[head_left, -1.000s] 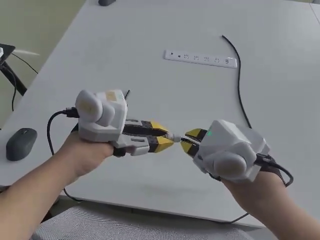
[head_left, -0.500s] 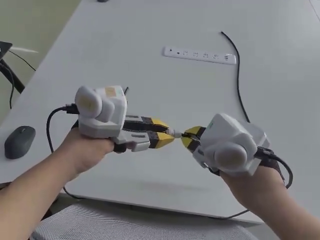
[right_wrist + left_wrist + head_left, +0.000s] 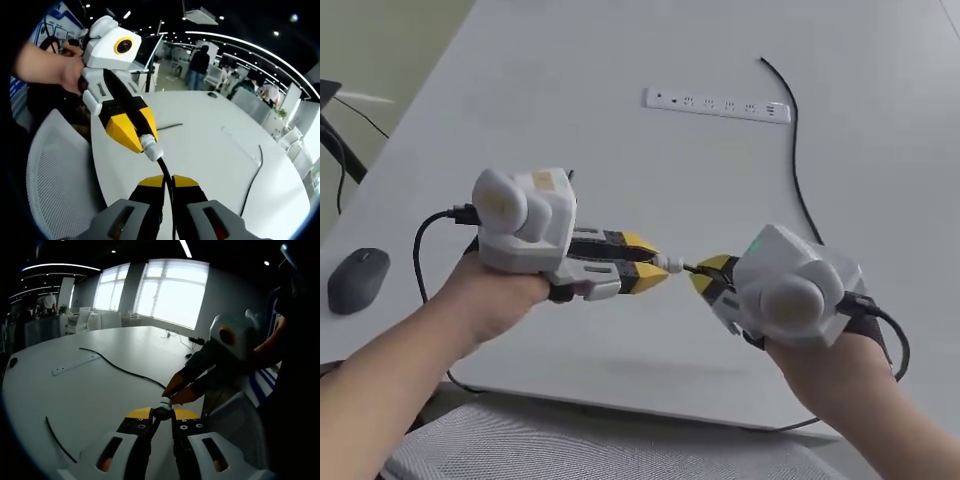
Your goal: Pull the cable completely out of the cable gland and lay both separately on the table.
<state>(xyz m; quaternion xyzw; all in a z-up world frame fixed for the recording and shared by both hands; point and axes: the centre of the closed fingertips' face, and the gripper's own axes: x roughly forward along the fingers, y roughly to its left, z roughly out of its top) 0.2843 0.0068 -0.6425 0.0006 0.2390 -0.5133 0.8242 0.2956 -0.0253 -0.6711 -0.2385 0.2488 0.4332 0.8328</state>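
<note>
White plastic cable gland (image 3: 668, 264) is in the air above the desk (image 3: 620, 150), clamped at the jaw tips of the left gripper (image 3: 653, 272). The jaws of the right gripper (image 3: 707, 275) are pinched on the black cable (image 3: 165, 171) just beside the gland; a short bit of cable shows btw. the two. Cable is prob. not out yet. Risk: if the pull is not straight along the gland, the cable can jam or slip thru the right jaws. A sudden release may also throw the gland off the desk edge.
</note>
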